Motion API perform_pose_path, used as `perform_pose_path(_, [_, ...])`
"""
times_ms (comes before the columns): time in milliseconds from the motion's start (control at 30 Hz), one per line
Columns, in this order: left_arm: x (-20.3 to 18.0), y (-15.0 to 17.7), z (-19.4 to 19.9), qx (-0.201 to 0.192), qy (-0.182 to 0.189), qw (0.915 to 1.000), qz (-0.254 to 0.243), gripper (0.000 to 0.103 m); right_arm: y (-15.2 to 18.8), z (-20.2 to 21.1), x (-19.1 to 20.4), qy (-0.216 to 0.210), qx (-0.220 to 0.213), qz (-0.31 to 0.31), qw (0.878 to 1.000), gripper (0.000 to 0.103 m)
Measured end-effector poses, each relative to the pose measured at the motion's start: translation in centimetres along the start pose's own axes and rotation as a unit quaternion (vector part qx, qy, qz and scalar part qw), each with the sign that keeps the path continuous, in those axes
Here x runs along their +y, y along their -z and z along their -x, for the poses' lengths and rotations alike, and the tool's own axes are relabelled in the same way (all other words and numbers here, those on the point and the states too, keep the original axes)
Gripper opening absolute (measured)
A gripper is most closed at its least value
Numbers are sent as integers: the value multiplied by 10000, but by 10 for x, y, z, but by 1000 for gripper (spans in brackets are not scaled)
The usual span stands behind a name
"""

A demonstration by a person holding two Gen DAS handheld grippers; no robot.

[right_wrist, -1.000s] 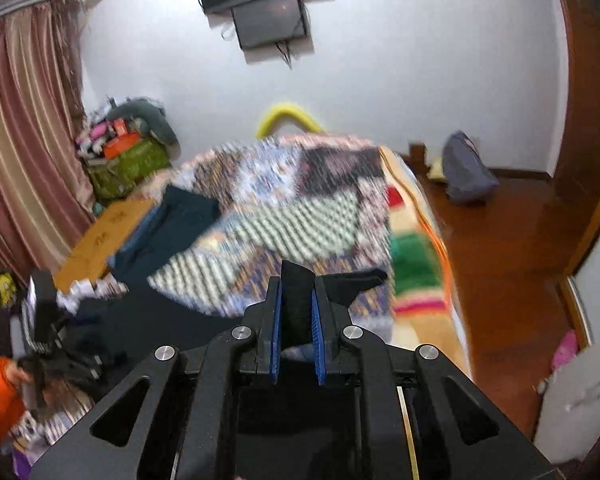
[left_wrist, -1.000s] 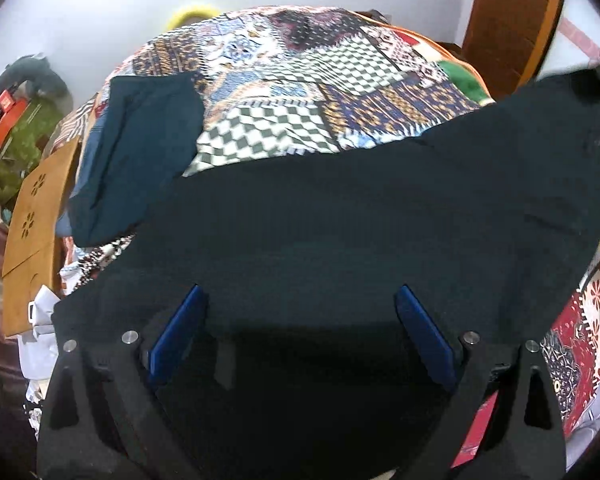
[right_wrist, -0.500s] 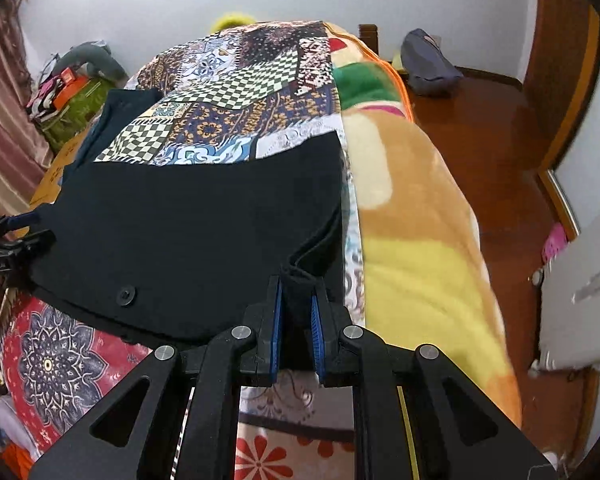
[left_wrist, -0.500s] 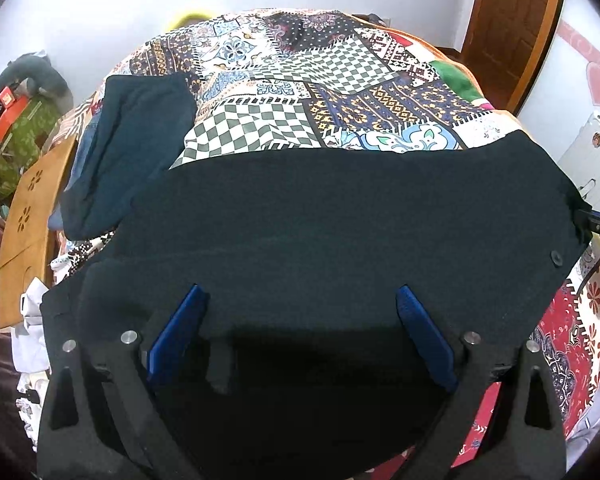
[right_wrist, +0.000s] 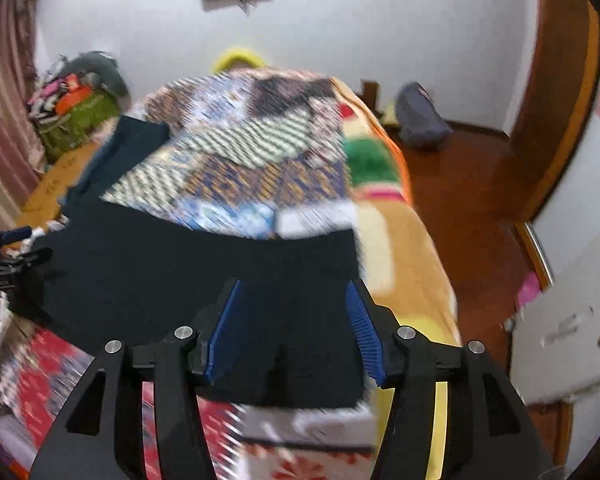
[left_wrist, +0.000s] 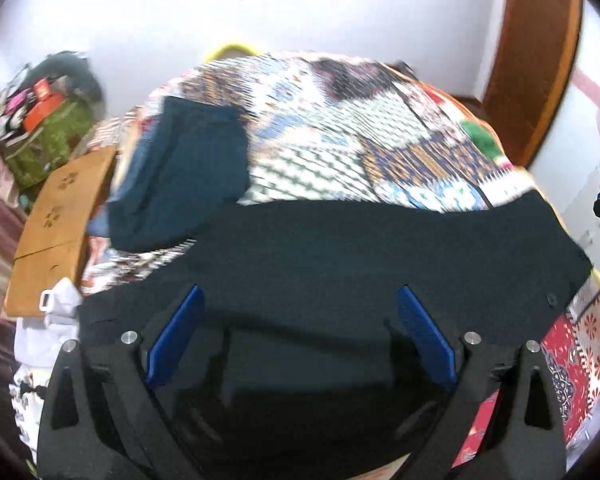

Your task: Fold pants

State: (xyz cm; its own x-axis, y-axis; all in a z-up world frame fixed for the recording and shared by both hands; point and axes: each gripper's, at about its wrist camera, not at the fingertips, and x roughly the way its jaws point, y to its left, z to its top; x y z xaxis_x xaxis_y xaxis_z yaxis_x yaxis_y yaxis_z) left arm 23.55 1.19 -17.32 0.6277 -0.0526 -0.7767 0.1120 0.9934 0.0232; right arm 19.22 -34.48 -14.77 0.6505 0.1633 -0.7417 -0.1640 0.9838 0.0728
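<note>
Both tongs stand with their jaws apart: our left gripper (left_wrist: 300,332) hangs spread wide over the black pants (left_wrist: 360,264), and our right gripper (right_wrist: 294,332) is opening, the cloth lying loose between its blue pads (right_wrist: 224,336), which do not press it. We see the pants spread flat across the lower middle of both frames on the patchwork quilt (left_wrist: 340,128), one edge close to the bed's right side. We judge the risk to be that edge sliding off, or a finger catching the cloth and rumpling the fold. A teal folded garment (left_wrist: 188,168) lies at left
</note>
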Motion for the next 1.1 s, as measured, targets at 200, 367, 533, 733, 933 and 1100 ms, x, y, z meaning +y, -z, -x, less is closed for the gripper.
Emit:
perform_pose_path(200, [80,1,21,-219,-483,9969,579,100,-34,-8,63,-580,-331,483,9966,54])
perform_pose_path(367, [147,14,18,-97,-906,9907,1011,101,-53,-28,124,-1025,-335,1021,9889,55])
perform_pose_path(533, [211,37,-10,431,-1141,9808,1519,101,-68,-64,181,-1434,-114,1507,9781,56])
perform_pose_path(733, [247,59,-59,1019,-1199,9721,1739,101,-80,-121,238,-1739,389,1929,9649,56])
perform_pose_path(933, [252,69,-97,1341,-1037,9719,1634,101,-93,-181,290,-1911,946,2321,9490,55])
perform_pose_path(1100, [250,73,-115,1474,-849,9729,1564,101,-99,-227,326,-2005,1399,2488,9372,51])
